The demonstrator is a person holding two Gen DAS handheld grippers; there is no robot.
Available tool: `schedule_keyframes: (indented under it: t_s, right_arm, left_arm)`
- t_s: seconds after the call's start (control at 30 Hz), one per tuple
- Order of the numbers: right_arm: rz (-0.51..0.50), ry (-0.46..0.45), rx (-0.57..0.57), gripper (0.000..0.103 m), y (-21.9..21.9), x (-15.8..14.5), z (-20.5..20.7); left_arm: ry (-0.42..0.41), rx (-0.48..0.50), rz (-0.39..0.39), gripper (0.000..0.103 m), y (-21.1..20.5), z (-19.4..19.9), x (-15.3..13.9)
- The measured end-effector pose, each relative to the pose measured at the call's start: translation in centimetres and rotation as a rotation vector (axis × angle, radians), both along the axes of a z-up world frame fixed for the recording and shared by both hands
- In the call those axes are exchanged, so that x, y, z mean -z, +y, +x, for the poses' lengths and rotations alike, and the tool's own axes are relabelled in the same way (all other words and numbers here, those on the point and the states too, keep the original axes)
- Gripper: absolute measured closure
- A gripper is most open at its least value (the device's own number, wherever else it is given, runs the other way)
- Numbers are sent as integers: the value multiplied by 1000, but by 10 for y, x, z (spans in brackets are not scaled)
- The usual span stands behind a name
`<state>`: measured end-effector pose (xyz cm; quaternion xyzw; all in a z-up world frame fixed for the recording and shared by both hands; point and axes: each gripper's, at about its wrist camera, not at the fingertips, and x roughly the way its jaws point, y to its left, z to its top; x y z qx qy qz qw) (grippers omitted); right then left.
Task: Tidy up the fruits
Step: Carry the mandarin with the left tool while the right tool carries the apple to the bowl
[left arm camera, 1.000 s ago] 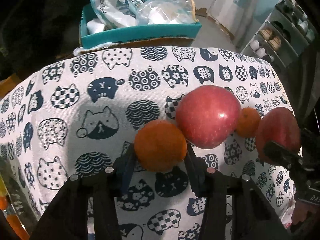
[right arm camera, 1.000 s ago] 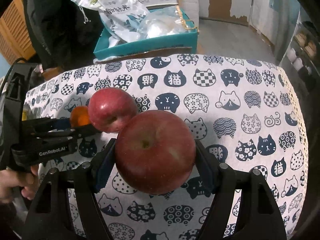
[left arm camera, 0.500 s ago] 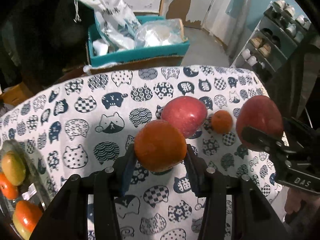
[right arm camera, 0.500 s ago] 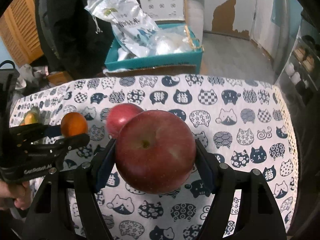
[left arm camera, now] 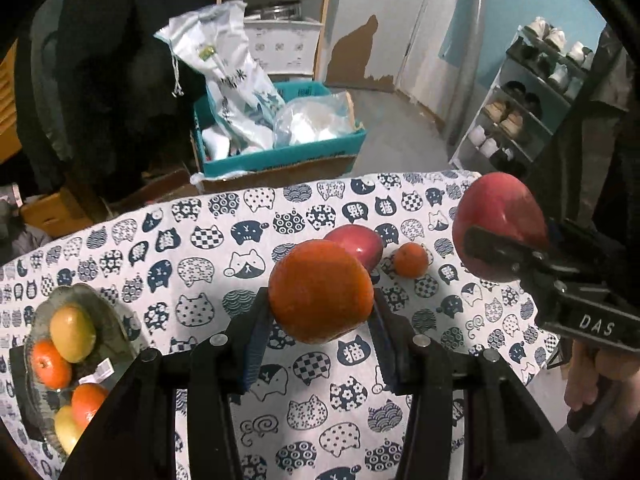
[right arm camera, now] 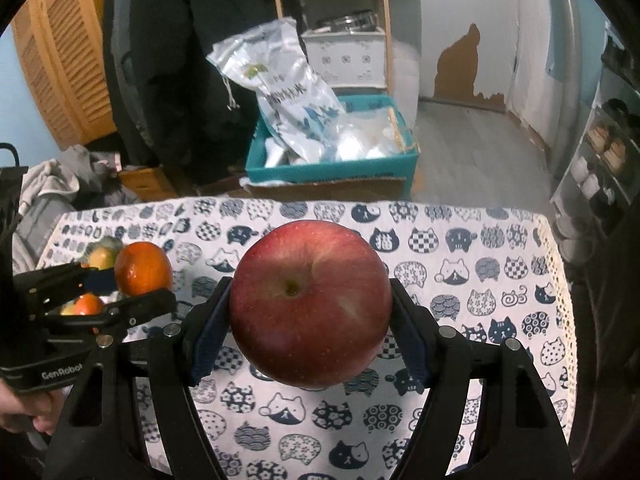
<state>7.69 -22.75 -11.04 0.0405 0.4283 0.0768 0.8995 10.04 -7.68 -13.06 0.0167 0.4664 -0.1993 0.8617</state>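
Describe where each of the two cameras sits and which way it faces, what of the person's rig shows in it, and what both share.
Left wrist: sits on the left gripper, looking forward and down over its fingers at the orange they clamp; the right gripper and its hand show.
Right wrist: sits on the right gripper, looking forward and down at its red apple; the left gripper shows.
Shared: cat-print tablecloth, fruit plate, teal box.

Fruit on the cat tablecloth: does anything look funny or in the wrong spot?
Nothing looks broken or spilled. One red apple and a small orange sit loose on the tablecloth, far from the glass dish holding the other fruit. That just looks unsorted, not odd.
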Motion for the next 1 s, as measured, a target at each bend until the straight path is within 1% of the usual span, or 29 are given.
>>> schedule_keyframes:
  t_s: [0.13, 0.3, 0.5, 0.73, 1.0]
  right_arm:
    - [4, -27, -14, 29, 8, -15, -5]
    - [10, -59, -38, 29, 22, -33, -11]
    - [13, -85, -75, 29, 41, -48, -17]
    - [13, -102, -121, 29, 67, -60, -18]
    - [12, -93, -167, 29, 99, -59, -11]
  left_arm:
    - [-31, 3, -8, 55, 8, -10, -13]
    - [-53, -4, -41, 55, 21, -21, -31]
    - [-84, -11, -64, 55, 38, -34, -48]
    - [-97, -37, -81, 55, 61, -41, -56]
    - [-100, -80, -92, 55, 90, -44, -57]
